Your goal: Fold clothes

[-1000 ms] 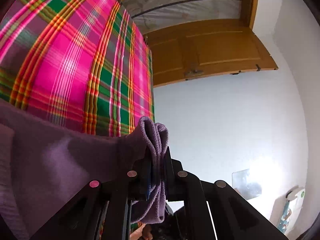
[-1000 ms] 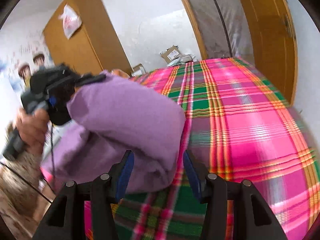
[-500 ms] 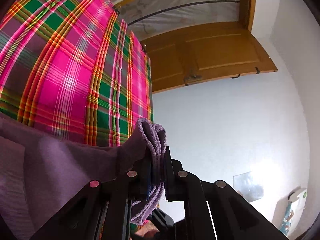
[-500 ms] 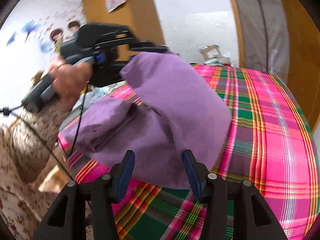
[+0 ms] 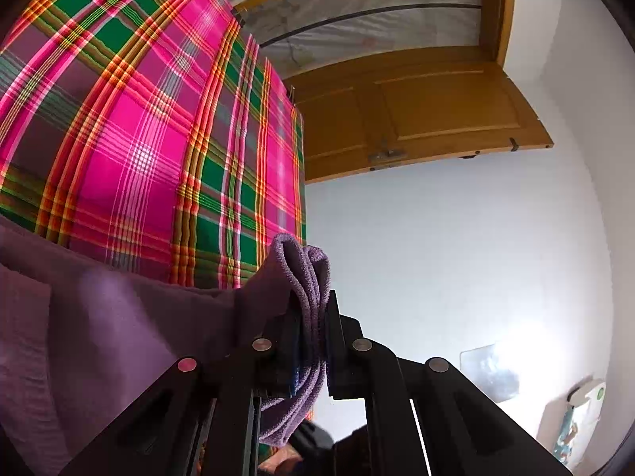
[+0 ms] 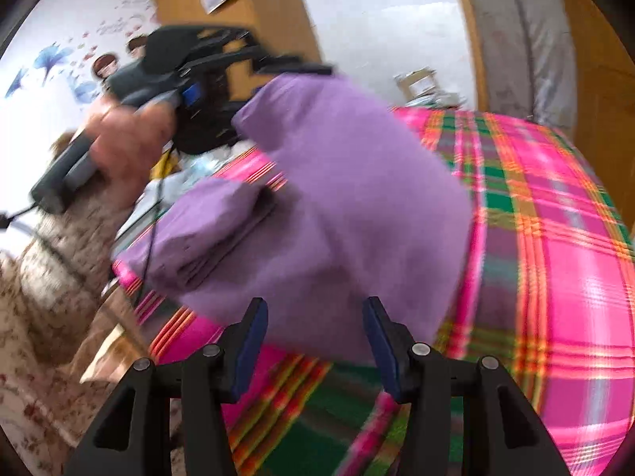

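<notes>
While left claw (image 5: 311, 317) pinches, nubby purple cloth (image 6: 349, 198) bunched

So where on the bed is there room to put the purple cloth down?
The plaid blanket is bare beyond the purple cloth, out to the door side. It is crowded at the near corner, where the cloth is bunched.

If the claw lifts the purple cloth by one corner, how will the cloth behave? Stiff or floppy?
Probably floppy: the purple cloth sags and folds below the left claw, which pinches a bunched edge. It likely grips well, since the pinched part looks like fuzzy terry, not slick. It seems light: one pinch holds part of it above the plaid bedcover.
</notes>
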The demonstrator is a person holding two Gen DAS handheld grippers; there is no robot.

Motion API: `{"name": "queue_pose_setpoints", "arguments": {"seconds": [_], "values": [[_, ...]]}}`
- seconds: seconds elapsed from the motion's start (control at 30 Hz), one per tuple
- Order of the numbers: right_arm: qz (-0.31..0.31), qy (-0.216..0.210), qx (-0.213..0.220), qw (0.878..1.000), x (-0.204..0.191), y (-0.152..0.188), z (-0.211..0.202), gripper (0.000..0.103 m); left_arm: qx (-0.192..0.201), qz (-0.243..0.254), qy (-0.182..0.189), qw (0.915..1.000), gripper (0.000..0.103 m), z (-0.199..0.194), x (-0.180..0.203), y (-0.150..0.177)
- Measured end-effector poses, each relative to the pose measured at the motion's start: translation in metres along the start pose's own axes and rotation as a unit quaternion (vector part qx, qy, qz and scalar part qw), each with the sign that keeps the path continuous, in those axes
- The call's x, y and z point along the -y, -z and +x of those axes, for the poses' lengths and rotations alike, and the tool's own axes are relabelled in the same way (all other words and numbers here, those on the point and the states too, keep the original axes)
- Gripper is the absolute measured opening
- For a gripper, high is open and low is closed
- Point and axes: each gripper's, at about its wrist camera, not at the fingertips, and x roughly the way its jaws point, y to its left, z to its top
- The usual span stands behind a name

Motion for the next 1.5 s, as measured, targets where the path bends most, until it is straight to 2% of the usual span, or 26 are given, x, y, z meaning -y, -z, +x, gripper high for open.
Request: {"name": "queue_pose_setpoints", "arguments": {"seconds": [0.1, 0.23, 0.3, 0.43, 0.73, 0.93, 1.1, 1.13, 1.2, 1.3, 1.37, 1.4, 1.5], "values": [[-0.012, 0.011, -0.002, 1.0, -0.004, 0.003, -0.006, 0.05, -0.002, 0.001, 0.003, 1.0, 0.009, 0.0, 0.001, 0.001], [0.033, 0.043, 0.05, 0.997, 0.02, 0.0, -0.026, 0.05, -0.002, 0.001, 0.004, 1.0, 0.009, -0.001, 0.003, 0.001], [0.052, 0.07, 0.042, 0.995, 0.035, 0.005, -0.023, 0.05, -0.002, 0.002, 0.005, 1.0, 0.009, 0.0, 0.006, 0.0], [0.054, 0.066, 0.004, 0.996, 0.046, 0.017, -0.011, 0.05, -0.006, 0.011, 0.006, 0.9999, 0.009, 0.006, 0.016, -0.003], [0.054, 0.009, 0.008, 0.998, 0.038, 0.016, -0.004, 0.047, -0.016, 0.046, 0.002, 0.9988, 0.009, 0.024, 0.056, -0.011], [0.072, -0.045, 0.036, 0.996, 0.037, 0.017, -0.024, 0.042, -0.037, 0.075, -0.004, 0.9965, 0.009, 0.049, 0.084, -0.009], [0.08, -0.106, 0.076, 0.988, 0.032, 0.019, -0.052, 0.037, -0.054, 0.093, -0.004, 0.9942, 0.009, 0.063, 0.1, -0.002], [0.08, -0.104, 0.082, 0.988, 0.031, 0.018, -0.056, 0.038, -0.056, 0.094, -0.004, 0.9939, 0.009, 0.065, 0.101, -0.001], [0.076, -0.069, 0.089, 0.991, 0.029, 0.017, -0.059, 0.038, -0.06, 0.095, -0.006, 0.9937, 0.009, 0.067, 0.102, 0.001], [0.064, 0.035, 0.104, 0.992, 0.023, 0.015, -0.061, 0.039, -0.061, 0.092, -0.004, 0.9938, 0.009, 0.067, 0.102, 0.003], [0.051, 0.098, 0.111, 0.988, 0.017, 0.014, -0.059, 0.046, -0.059, 0.094, -0.004, 0.9938, 0.009, 0.067, 0.103, 0.003], [0.047, 0.108, 0.108, 0.987, 0.015, 0.014, -0.056, 0.047, -0.059, 0.095, -0.004, 0.9938, 0.009, 0.067, 0.104, 0.003], [0.037, 0.093, 0.09, 0.991, 0.004, 0.016, -0.042, 0.047, -0.061, 0.097, -0.001, 0.9934, 0.009, 0.068, 0.105, 0.006]]}}
